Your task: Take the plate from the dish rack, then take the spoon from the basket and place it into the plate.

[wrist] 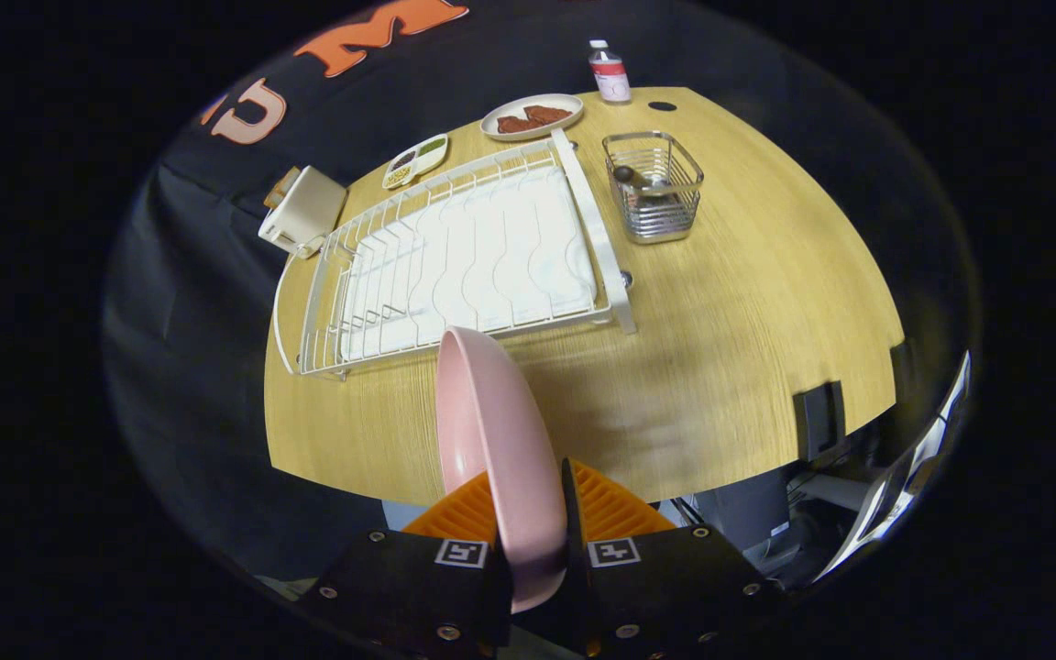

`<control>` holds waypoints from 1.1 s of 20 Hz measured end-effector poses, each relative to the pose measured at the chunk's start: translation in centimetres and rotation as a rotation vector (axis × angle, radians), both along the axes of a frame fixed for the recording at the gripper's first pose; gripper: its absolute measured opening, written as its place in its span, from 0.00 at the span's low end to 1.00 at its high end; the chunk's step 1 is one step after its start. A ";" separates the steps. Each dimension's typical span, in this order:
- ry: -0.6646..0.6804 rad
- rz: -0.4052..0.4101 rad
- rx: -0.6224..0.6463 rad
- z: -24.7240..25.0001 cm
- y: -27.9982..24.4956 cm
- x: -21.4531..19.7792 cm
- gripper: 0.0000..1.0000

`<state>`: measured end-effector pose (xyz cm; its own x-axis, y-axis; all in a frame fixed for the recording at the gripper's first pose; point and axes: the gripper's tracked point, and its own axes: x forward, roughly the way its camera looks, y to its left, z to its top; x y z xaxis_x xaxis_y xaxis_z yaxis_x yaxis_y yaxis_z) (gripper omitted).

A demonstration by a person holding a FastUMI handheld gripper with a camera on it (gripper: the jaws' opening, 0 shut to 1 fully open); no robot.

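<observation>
Pink plate (491,440), held on edge, pinched between both fingers of the tongs (533,522), above the wooden worktop (730,321) and just this side of the white rack (464,247). Wire basket (654,185) beside the rack's far end, spoon (643,179) inside. Beyond the rack: food dish (532,116), bottle (610,72), divided tray (415,160), white box (303,211).

I hold the pink plate (491,440) on edge between the tool's (528,513) 2 fingers, both pressed to its faces, its rim rising ahead of them above the tabletop (720,348). Beyond it lies the white wire dish rack (455,257), lying flat with its slots bare. Just beside the rack's far end stands the wire basket (654,186), upright, with the spoon (643,179) resting inside it, dark-tipped handle up.
</observation>
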<state>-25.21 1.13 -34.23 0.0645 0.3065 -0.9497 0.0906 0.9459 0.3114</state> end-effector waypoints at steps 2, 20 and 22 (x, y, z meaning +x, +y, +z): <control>0.004 -0.005 0.025 -1.0 0.7 -0.2 0.25; 0.062 -0.054 0.139 -7.5 0.9 -0.7 0.35; 0.057 -0.036 0.105 -8.1 0.1 -0.6 0.38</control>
